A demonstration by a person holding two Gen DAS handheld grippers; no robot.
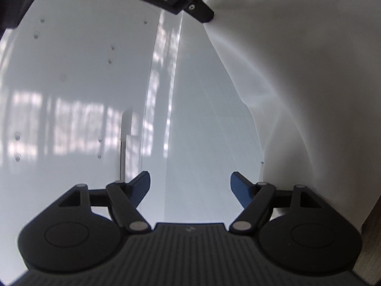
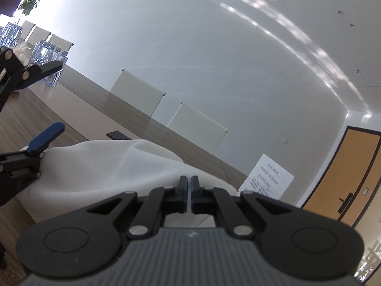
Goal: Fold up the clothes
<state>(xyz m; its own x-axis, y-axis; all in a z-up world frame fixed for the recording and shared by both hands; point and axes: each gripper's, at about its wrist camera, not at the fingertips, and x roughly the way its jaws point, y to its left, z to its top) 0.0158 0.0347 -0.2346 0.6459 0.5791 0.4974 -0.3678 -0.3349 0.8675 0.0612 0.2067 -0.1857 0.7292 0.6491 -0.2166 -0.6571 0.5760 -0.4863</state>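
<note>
Right wrist view: the right gripper has its jaws pressed together at the edge of a white cloth, and it looks to be pinching the fabric, which rises toward the jaws off the wooden table. Over on the left wrist view, the left gripper is spread wide and holding nothing, its fingers aimed up at the ceiling, with the cloth hanging just beside its right finger. So one hand grips and the other is free: that fits a fold being carried over, or the garment being lifted to spread; I cannot tell which. My guess is the free gripper needs an edge or corner of that cloth before anything tidy happens. Chairs line the far side.
</note>
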